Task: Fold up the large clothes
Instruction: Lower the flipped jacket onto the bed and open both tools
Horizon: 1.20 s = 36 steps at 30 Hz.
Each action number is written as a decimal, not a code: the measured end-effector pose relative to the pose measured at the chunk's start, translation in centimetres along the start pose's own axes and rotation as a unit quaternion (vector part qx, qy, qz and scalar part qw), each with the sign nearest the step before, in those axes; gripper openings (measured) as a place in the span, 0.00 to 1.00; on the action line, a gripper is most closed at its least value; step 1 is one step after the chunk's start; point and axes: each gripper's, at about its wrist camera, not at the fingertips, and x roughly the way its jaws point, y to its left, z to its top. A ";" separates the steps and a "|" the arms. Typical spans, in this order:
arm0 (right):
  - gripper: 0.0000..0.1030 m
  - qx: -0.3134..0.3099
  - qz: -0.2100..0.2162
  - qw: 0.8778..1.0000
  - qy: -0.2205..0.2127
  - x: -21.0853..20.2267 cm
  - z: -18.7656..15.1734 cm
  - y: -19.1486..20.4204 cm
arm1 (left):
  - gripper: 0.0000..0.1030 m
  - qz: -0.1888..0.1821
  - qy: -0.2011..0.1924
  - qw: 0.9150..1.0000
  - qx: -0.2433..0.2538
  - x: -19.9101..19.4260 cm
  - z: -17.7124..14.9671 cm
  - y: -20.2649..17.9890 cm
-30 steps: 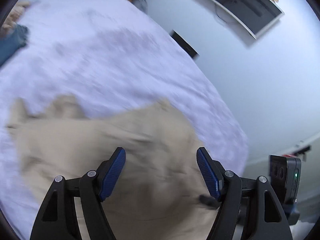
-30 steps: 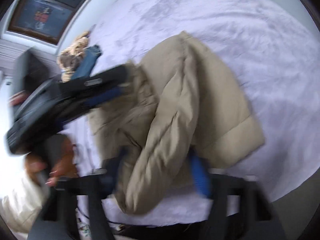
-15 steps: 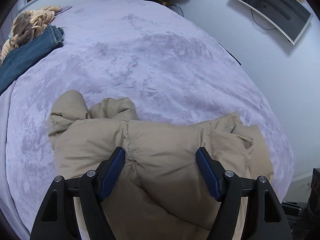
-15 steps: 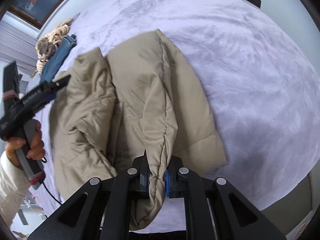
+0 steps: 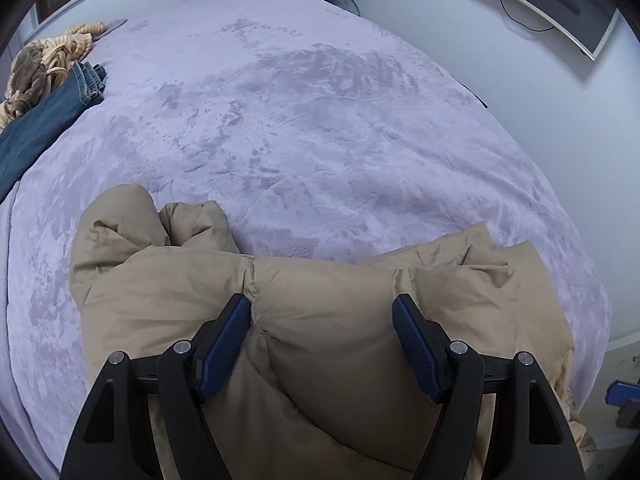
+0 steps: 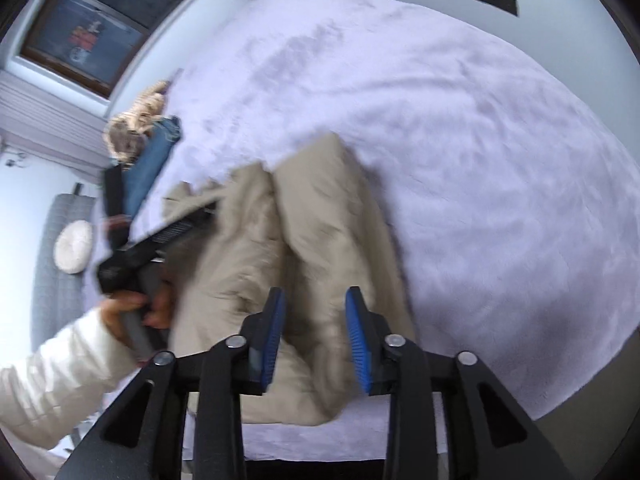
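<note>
A beige puffer jacket (image 5: 328,320) lies bunched at the near edge of the lilac bed (image 5: 320,120). My left gripper (image 5: 322,310) is open, its jaws spread wide just above the jacket's padded middle. In the right wrist view the jacket (image 6: 320,232) lies folded lengthwise. My right gripper (image 6: 316,300) is open, with a fold of the jacket between its blue pads and not pinched. The left gripper (image 6: 160,240) shows there in a hand at the jacket's left side.
Blue jeans (image 5: 44,116) and a tan knitted garment (image 5: 44,64) lie at the bed's far left. A monitor (image 5: 560,4) hangs on the right wall. A window (image 6: 92,28) is behind the bed. The bed's near edge drops to the floor (image 6: 592,432).
My right gripper has opened and let go of the jacket fold it held half a second ago. The left gripper has stayed open over the jacket.
</note>
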 end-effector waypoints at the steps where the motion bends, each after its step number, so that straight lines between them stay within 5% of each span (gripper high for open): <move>1: 0.35 -0.011 0.011 1.000 0.007 0.5 0.1 0.8 | 0.72 0.004 0.000 1.000 0.000 0.1 0.0 -0.1; 4: 0.35 -0.051 0.001 0.998 0.042 3.5 -0.4 2.9 | 0.72 0.017 0.001 1.000 0.000 0.6 0.0 -0.4; 8: 0.34 -0.096 -0.082 0.987 0.096 8.5 -2.2 2.8 | 0.75 0.028 0.003 1.000 0.005 1.1 -0.1 -0.9; 16: 0.34 -0.073 -0.063 0.988 0.124 10.8 -3.4 0.3 | 0.75 0.017 0.021 1.000 -0.007 -2.4 -0.3 -0.2; 25: 0.35 -0.072 -0.051 0.986 0.140 12.0 -1.2 -0.2 | 0.76 0.052 0.052 0.995 -0.063 -8.2 -5.6 2.7; 27: 0.37 -0.073 -0.049 0.985 0.145 12.3 -1.0 -0.3 | 0.98 0.064 0.060 0.993 -0.083 -8.6 -7.1 3.0; 28: 0.37 -0.074 -0.049 0.985 0.148 12.4 -0.8 -0.4 | 1.00 0.074 0.056 0.991 -0.093 -8.9 -7.9 3.1; 36: 0.38 -0.090 -0.042 0.981 0.166 13.0 0.5 -0.3 | 1.00 0.084 0.076 0.983 -0.141 -9.5 -11.6 2.6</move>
